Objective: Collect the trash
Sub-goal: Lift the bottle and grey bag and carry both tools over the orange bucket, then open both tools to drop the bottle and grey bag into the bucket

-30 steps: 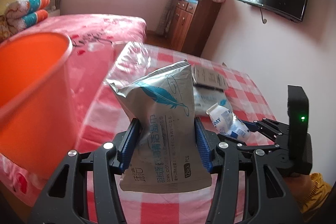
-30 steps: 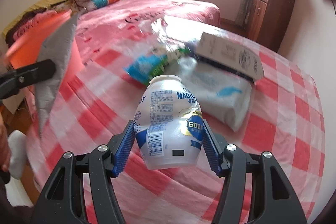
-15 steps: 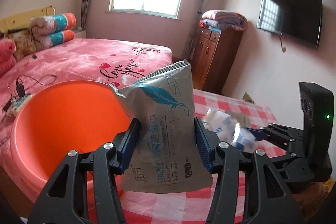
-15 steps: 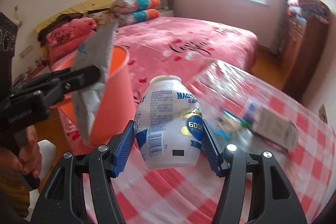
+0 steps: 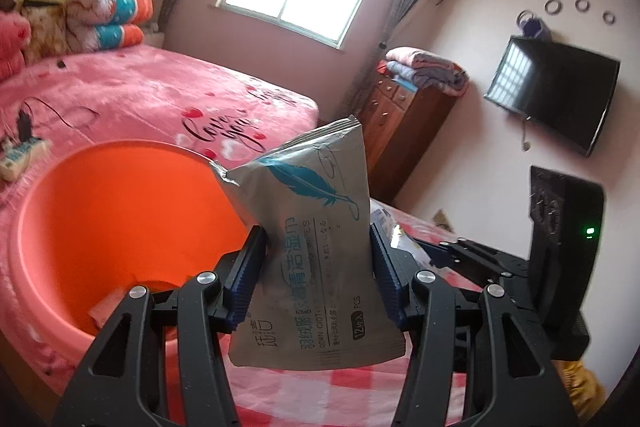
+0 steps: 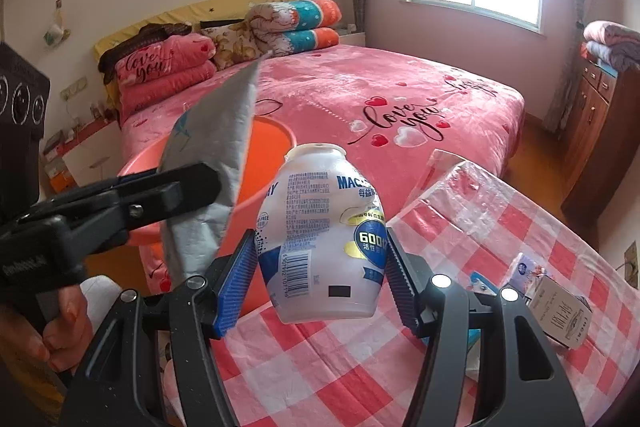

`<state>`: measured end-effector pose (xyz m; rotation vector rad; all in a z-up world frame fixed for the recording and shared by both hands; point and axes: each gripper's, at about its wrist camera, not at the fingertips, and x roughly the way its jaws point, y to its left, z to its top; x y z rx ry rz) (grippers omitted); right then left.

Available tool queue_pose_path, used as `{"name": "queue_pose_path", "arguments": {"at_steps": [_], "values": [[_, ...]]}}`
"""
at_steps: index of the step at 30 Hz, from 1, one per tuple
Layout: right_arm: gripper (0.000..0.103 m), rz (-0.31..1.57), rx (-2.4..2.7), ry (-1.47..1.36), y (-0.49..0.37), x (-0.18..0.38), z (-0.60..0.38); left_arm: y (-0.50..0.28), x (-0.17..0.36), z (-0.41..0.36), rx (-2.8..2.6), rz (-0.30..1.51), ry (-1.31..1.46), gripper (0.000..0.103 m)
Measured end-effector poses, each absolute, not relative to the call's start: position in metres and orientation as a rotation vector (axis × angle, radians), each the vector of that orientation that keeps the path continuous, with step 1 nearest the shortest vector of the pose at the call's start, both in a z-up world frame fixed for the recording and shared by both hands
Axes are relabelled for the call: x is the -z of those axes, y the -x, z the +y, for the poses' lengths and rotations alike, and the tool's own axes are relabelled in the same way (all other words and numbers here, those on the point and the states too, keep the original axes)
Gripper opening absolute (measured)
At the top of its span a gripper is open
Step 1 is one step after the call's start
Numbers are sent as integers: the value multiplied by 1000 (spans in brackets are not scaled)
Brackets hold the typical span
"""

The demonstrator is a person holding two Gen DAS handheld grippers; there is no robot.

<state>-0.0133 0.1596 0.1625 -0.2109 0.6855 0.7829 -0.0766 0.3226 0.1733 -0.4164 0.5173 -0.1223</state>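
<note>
The bed [image 6: 360, 95] lay behind, under a plush pink cover. The tabletop [image 6: 500, 227] carried a red-and-white checked cloth beneath a glossy clear film.

The orange bin [image 5: 120, 219], round, smooth plastic, stood at the tabletop's edge on the bed side. Its base was hidden in both views; a pale scrap inside could not be identified.

The wet-wipe pouch [image 5: 316, 247], flat, grey, matte and creased with a teal feather print, was pinched across its width by the left gripper [image 5: 318, 267]. Its long axis ran upright, crimped seal uppermost, and it hung beside the bin's rim. In the right wrist view it showed edge-on.

The yogurt bottle [image 6: 324, 235], white, squat and rounded, was clamped at its waist by the right gripper [image 6: 322, 271], over the tabletop's edge just in front of the bin. It stood upright, narrow neck uppermost, and its label was partly legible.

A small box [image 6: 560, 315] and wrappers lay on the tabletop at the right, partly covered by the gripper.
</note>
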Motion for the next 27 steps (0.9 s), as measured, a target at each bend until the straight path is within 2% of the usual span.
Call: {"name": "queue_pose_path", "arguments": {"at_steps": [11,19,20,21,23,24,25,27], "values": [[62,659,-860,206,11,-178,186,91,-186,350,50,445,455,54],[62,643,-941,248,12,-181,235,91,-164,393,-97,473,501,54],[62,645,-950,253,12,-180,240,90,-159,396,-116,487,501,57],[63,641,-955,258,11,-178,247,89,-156,398,-135,500,500,64],[78,644,-945,270,9,-173,252,89,-148,401,-196,521,487,70],[86,645,-931,267,8,-170,252,89,-148,403,-209,524,478,77],[90,641,-921,256,7,-168,249,90,-147,403,-218,521,463,81],[90,634,-905,236,8,-164,240,94,-147,403,-229,513,438,87]]}}
